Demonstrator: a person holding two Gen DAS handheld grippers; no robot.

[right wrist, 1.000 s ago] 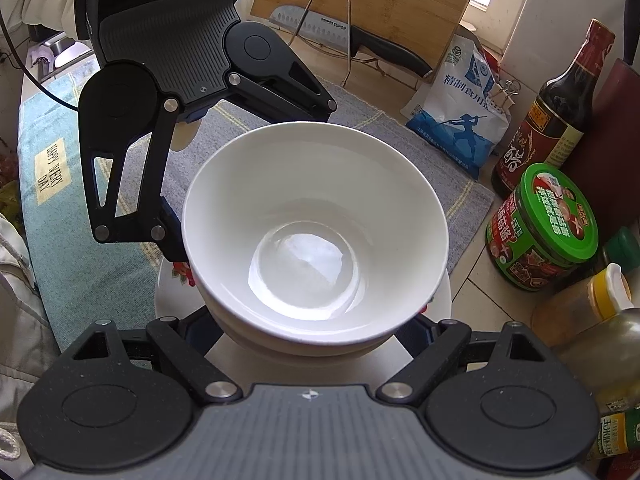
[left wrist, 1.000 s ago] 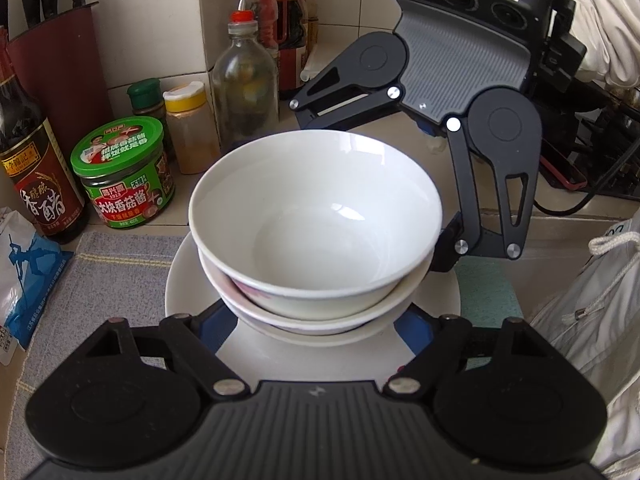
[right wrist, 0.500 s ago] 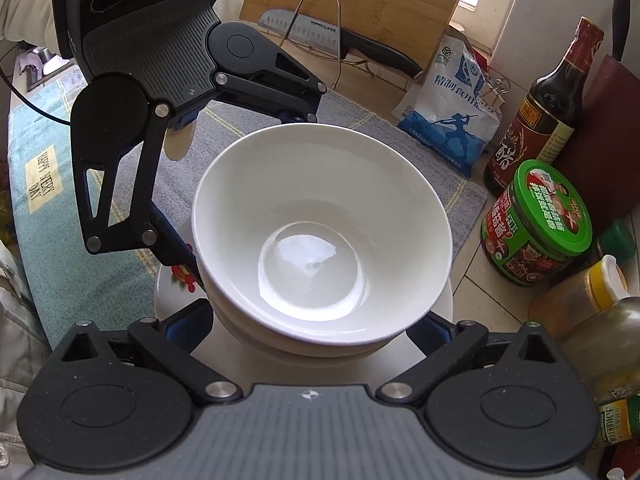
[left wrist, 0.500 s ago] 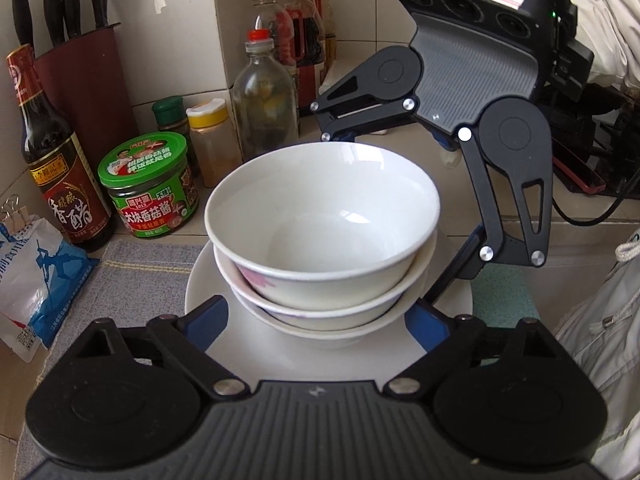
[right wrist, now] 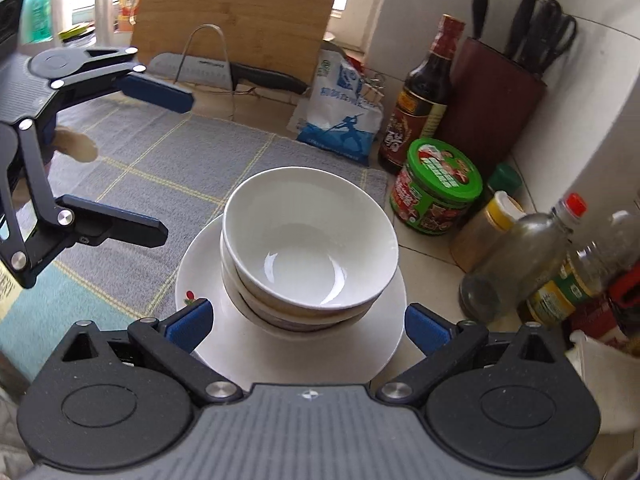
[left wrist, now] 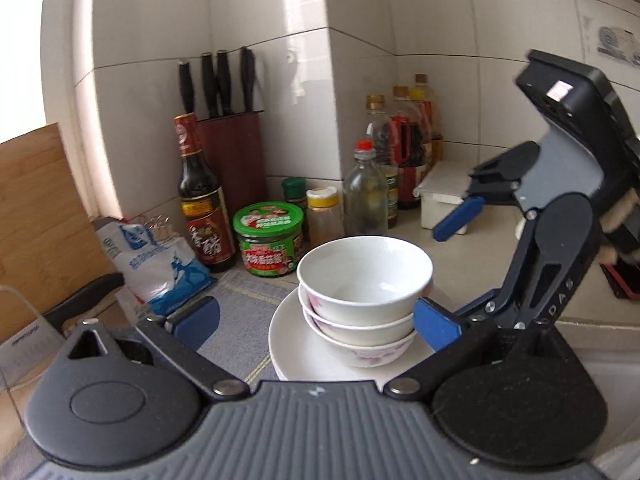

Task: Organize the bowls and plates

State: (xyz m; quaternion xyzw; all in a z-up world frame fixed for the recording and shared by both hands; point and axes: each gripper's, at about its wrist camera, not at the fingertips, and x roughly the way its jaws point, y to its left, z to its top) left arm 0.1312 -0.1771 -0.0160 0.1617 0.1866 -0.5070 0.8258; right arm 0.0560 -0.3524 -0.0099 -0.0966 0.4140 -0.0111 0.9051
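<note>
Both the left gripper (left wrist: 316, 318) and right gripper (right wrist: 308, 328) have just been opening, nothing between them. The 3 stacked bowls (right wrist: 308, 240) sit free on the plate (right wrist: 384, 344) (jars close by its far edge).

Left gripper (left wrist: 316, 320), right gripper (right wrist: 308, 326): black linkages, silver screws, blue-padded jaws, grey ribbed housing.

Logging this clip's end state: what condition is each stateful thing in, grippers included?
Left gripper: open, jaws just widened, holding nothing.
Right gripper: open, holding nothing.
Bowls: three nested, upright, empty on top.
Plate: flat under the bowls, on the mat's edge.
Green-lidded jar: lid on.
Red-capped bottle: capped.
</note>
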